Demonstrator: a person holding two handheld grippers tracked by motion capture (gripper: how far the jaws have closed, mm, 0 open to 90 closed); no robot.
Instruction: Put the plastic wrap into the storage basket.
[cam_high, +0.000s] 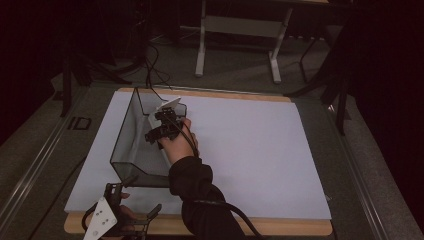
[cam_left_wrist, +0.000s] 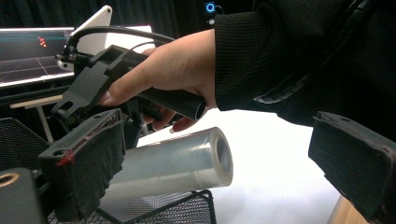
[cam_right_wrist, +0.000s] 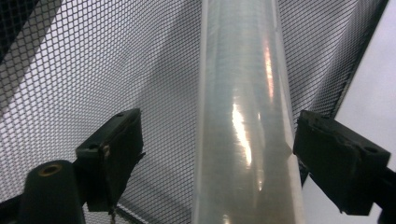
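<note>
A roll of clear plastic film (cam_left_wrist: 177, 161) lies across the corner of a black wire-mesh basket (cam_left_wrist: 159, 210), one end sticking out over the white table. In the right gripper view the roll (cam_right_wrist: 243, 140) runs lengthwise between the wide-apart jaws of my right gripper (cam_right_wrist: 224, 158), which is open just above it, with the mesh basket (cam_right_wrist: 116, 60) beneath. From above, the right gripper (cam_high: 152, 137) hovers over the basket (cam_high: 131, 145) at the table's left. My left gripper (cam_high: 135, 199) is open at the front left edge, aimed at the roll.
A white sheet (cam_high: 250, 150) covers the wooden table top, bare to the right of the basket. The person's dark sleeve (cam_high: 200, 200) crosses the front middle. A white table frame (cam_high: 237, 45) stands on the floor beyond. A lit screen (cam_left_wrist: 28, 51) glows in the background.
</note>
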